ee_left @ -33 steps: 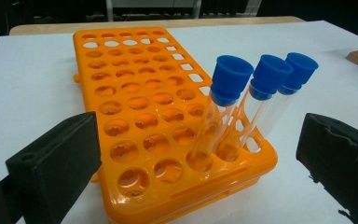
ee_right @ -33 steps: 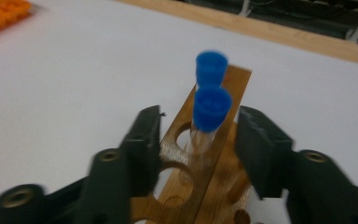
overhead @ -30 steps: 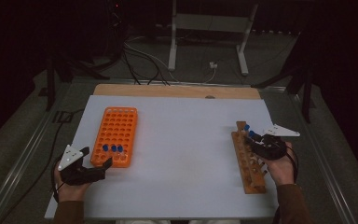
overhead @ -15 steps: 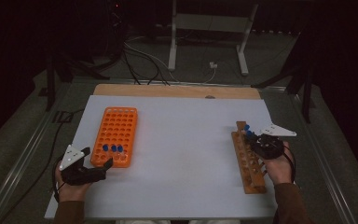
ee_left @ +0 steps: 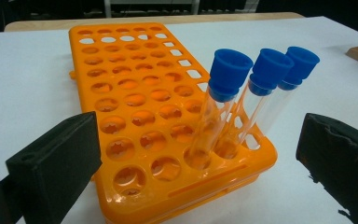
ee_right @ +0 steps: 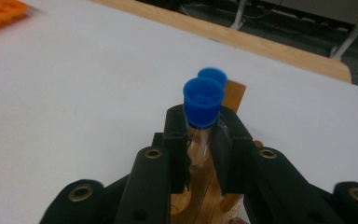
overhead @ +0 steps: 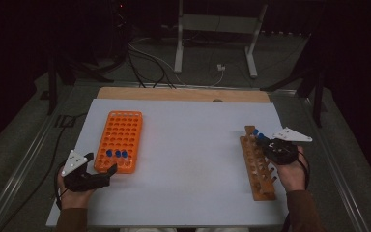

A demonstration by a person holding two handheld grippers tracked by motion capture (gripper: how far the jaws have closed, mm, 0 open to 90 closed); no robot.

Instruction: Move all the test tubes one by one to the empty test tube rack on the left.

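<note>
So right claw (ee_right: pixel 200 154) now clamps a blue-capped tube (ee_right: pixel 202 112) in the wooden rack (overhead: pixel 257 166) | left claw (ee_left: pixel 191 158) stays wide by the orange rack (ee_left: pixel 135 116) | looks like a transfer starting

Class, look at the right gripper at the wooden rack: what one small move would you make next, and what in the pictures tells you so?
Probably lift the right gripper straight up. Its jaws are shut on a blue-capped tube whose lower end still sits in the wooden rack, with a second capped tube close behind, so a tilt could knock it.
</note>
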